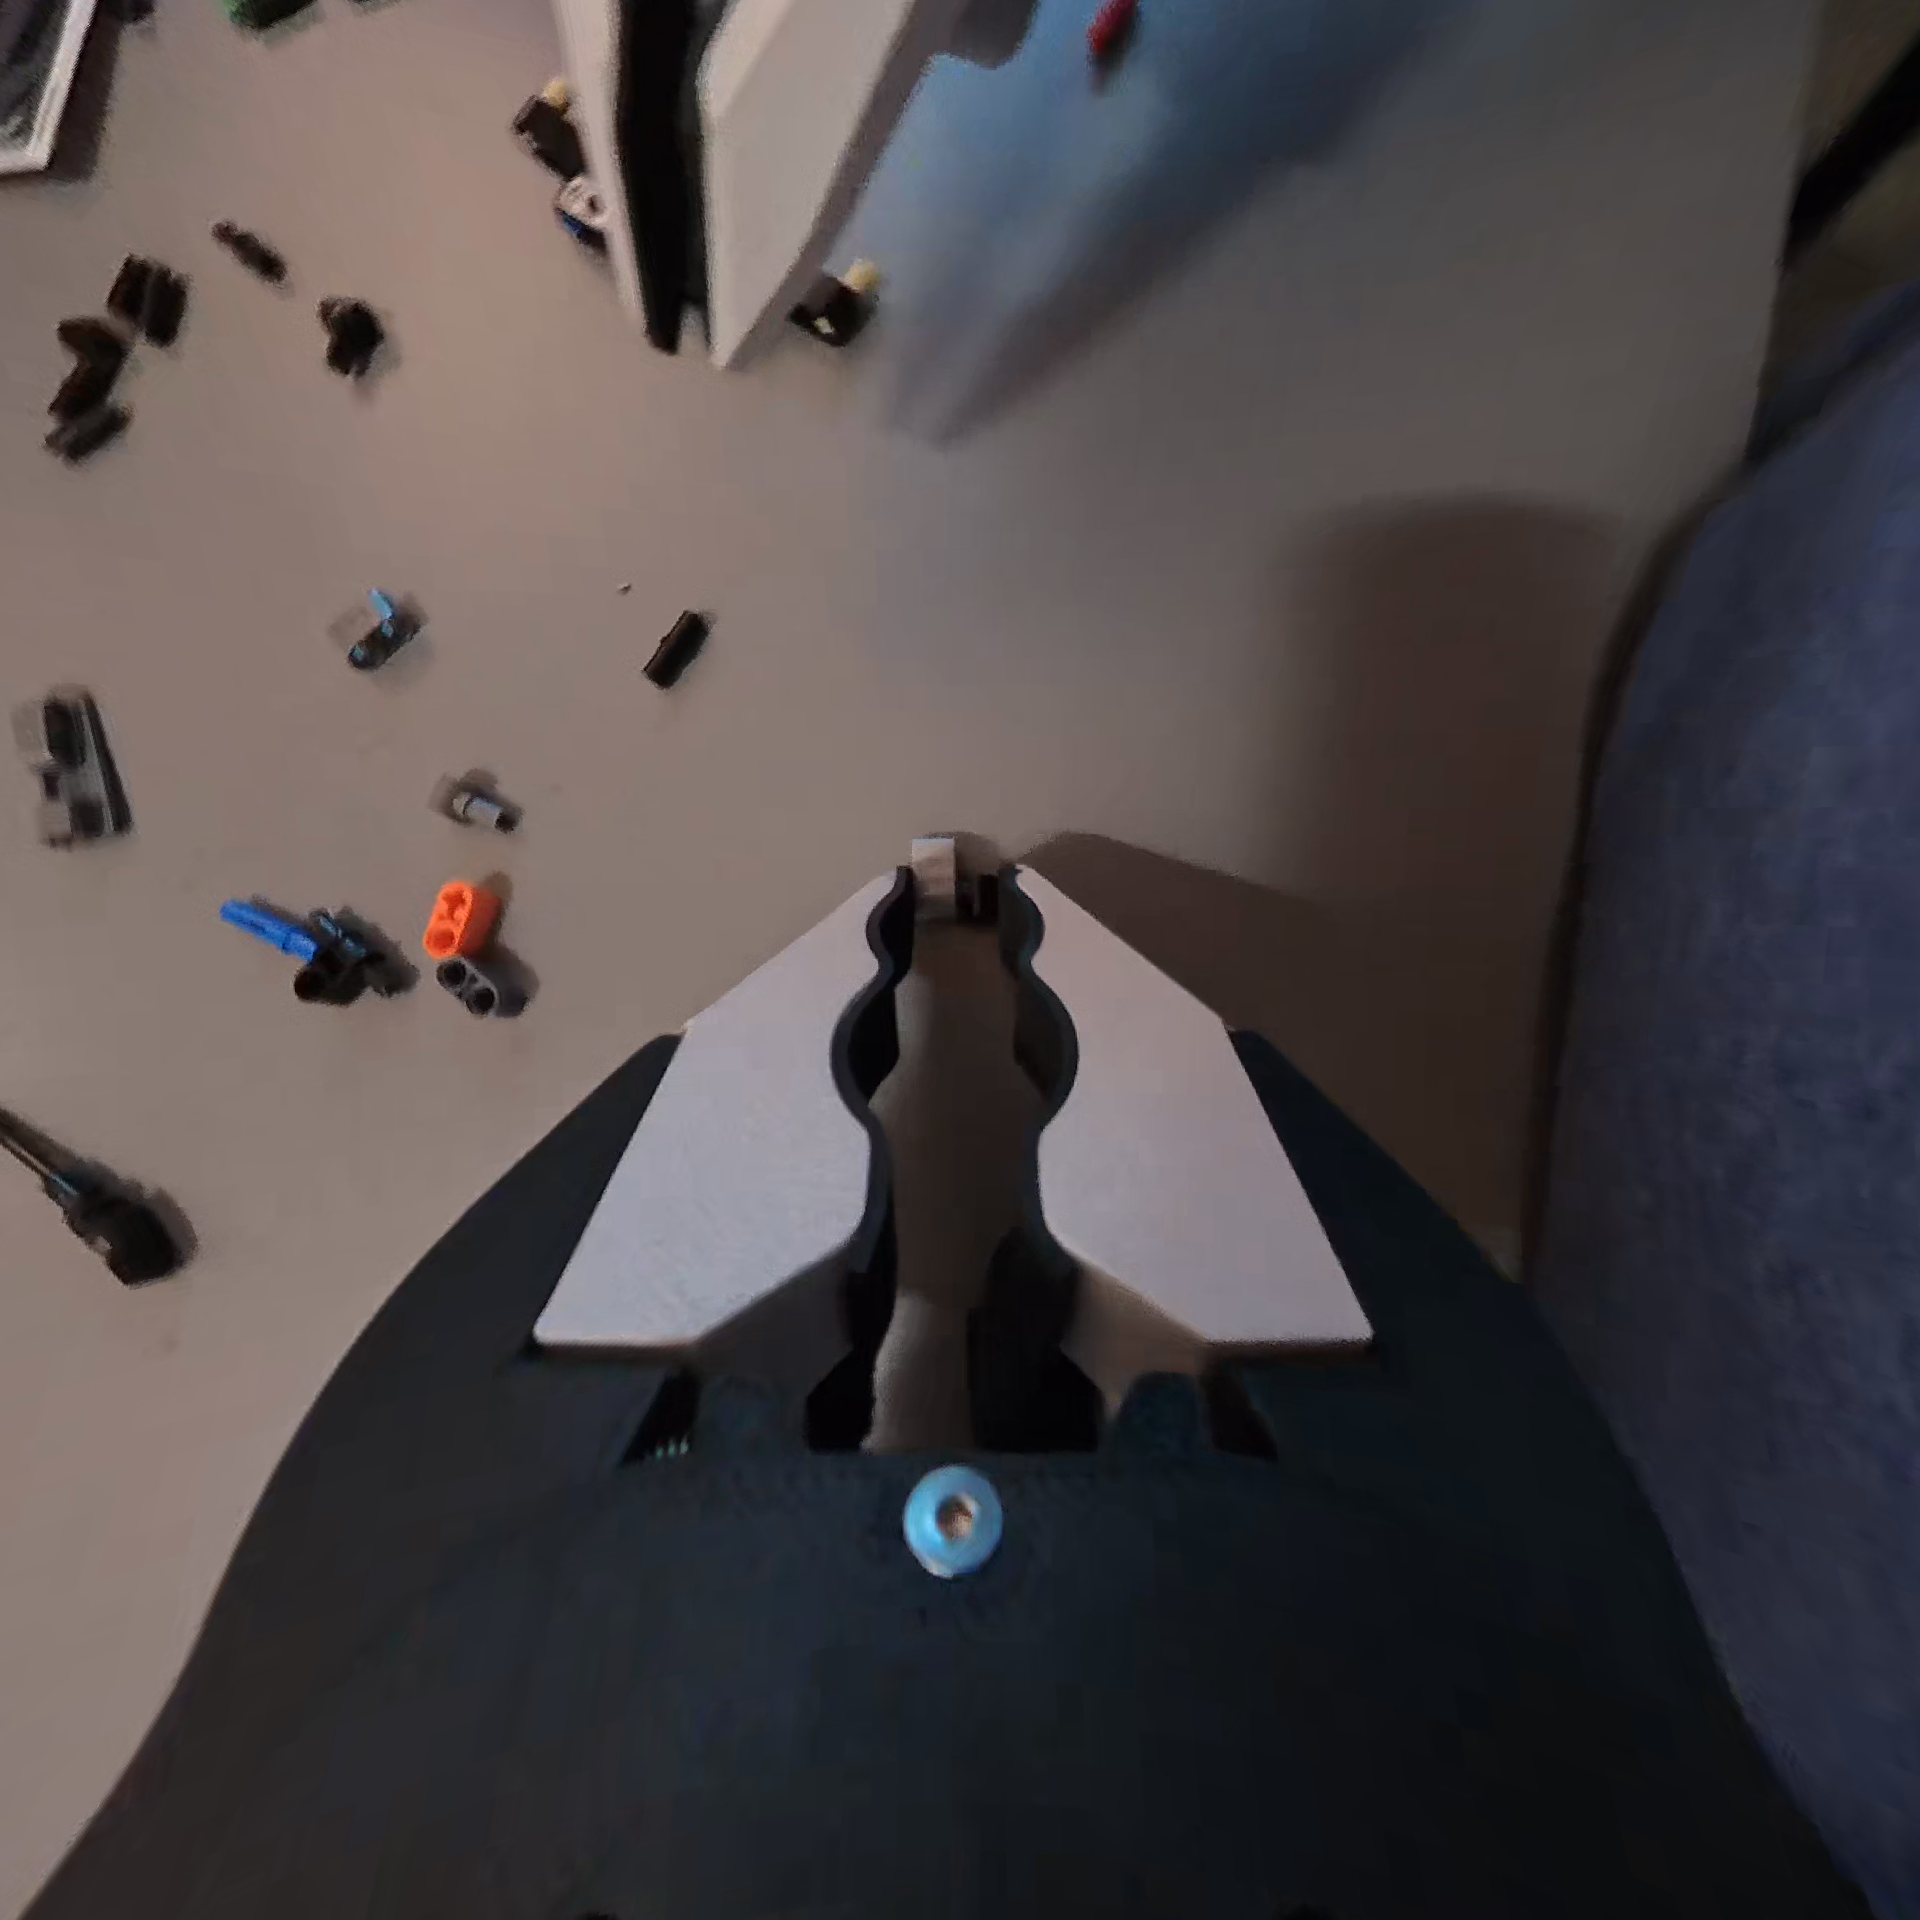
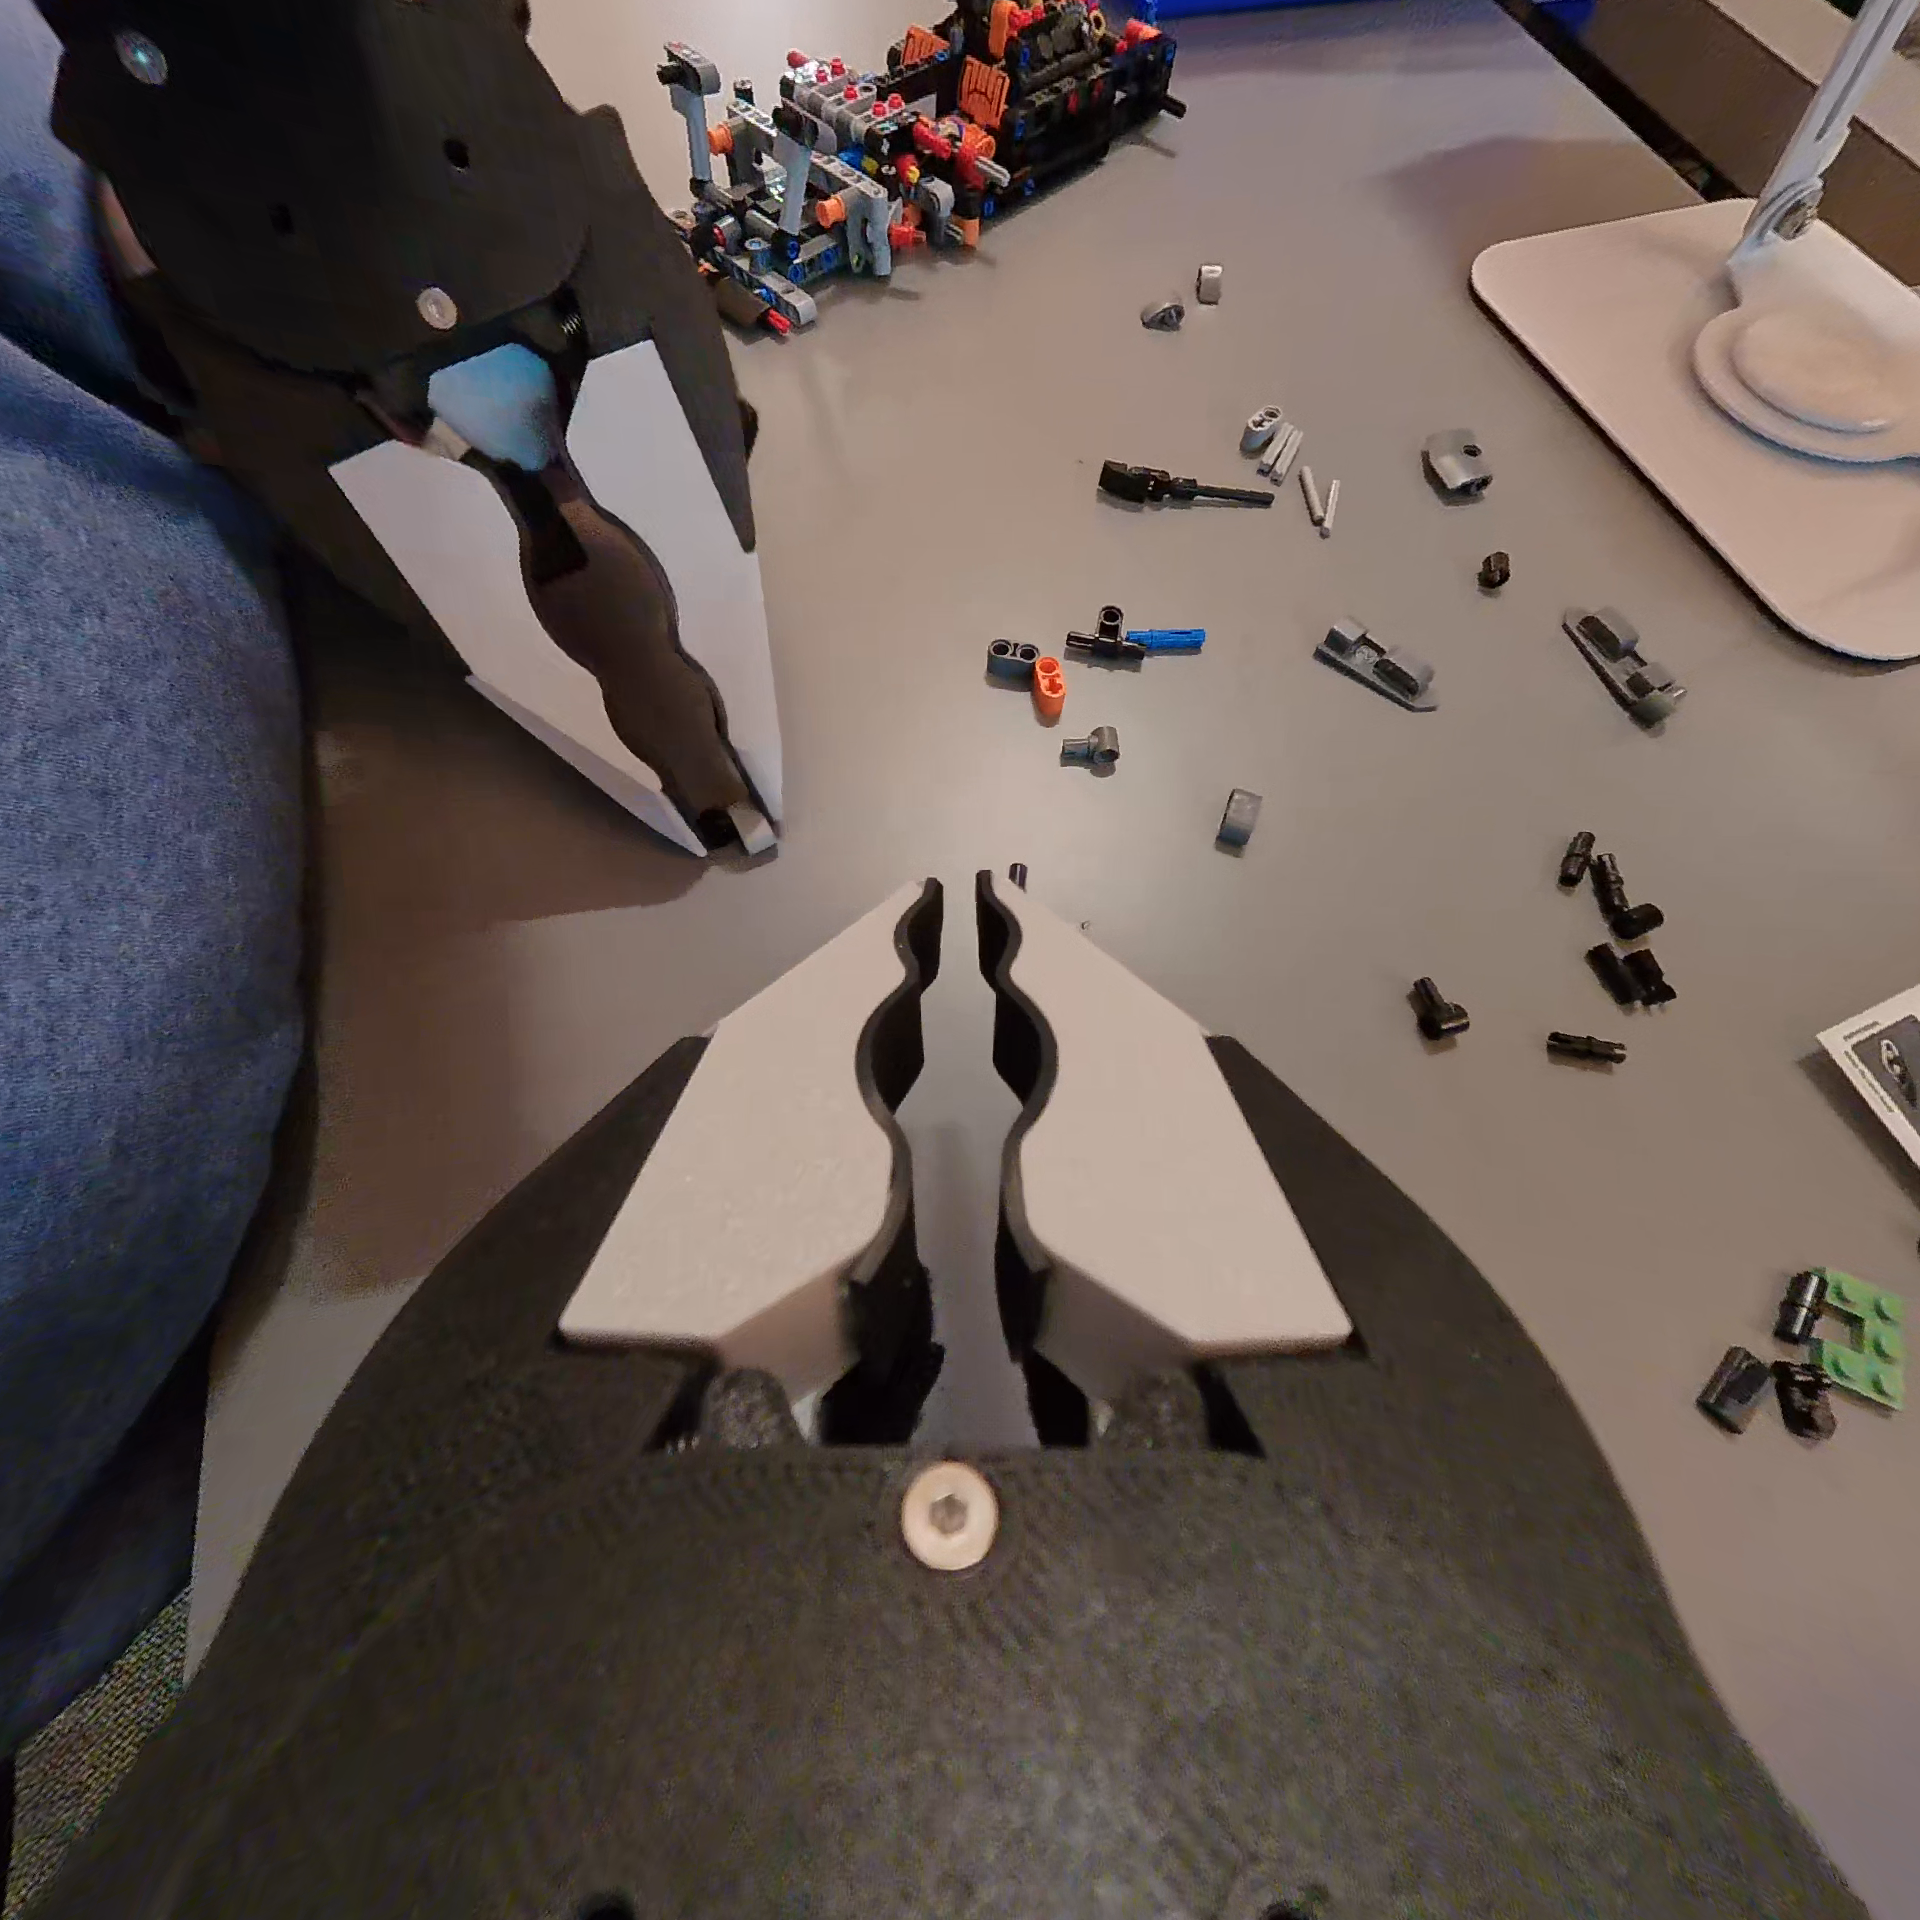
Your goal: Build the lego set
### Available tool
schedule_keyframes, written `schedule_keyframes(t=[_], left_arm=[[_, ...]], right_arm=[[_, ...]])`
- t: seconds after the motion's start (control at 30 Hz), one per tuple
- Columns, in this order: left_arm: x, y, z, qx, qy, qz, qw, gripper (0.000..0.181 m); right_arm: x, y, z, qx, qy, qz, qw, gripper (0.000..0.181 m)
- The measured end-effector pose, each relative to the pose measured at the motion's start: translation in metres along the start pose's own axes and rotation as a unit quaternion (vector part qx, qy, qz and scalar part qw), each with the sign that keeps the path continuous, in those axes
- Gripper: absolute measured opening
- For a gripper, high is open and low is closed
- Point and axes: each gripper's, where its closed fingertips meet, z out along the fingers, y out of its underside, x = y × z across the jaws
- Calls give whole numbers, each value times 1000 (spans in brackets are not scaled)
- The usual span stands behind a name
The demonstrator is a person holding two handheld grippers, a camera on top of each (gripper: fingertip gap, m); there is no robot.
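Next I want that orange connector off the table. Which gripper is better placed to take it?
Right, probably. The right gripper looks empty, jaws nearly closed, and the orange connector lies ahead of it, slightly to its right. The left gripper already pinches a small grey piece at its tips.

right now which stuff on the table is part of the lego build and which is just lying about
Part of the build:
- half-built model
- small grey piece in the left gripper
- loose pieces, such as the orange connector and blue pin
- instruction booklet
- right gripper

Just lying about:
- white stand base
- blue cushion
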Motion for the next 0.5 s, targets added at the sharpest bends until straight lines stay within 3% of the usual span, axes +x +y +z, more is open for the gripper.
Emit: schedule_keyframes(t=[0.13, 0.27, 0.5], left_arm=[[-4, 2, -3, -14, 7, 88, 996, 17], [-5, 0, -7, -1, 16, 55, 998, 25], [-9, 9, -11, -4, -34, -40, 999, 35]], right_arm=[[-1, 7, 6, -21, -10, 0, 1000, 6], [7, 18, 18, -63, 9, 3, 998, 9], [17, 34, 42, -136, 14, 4, 991, 12]])
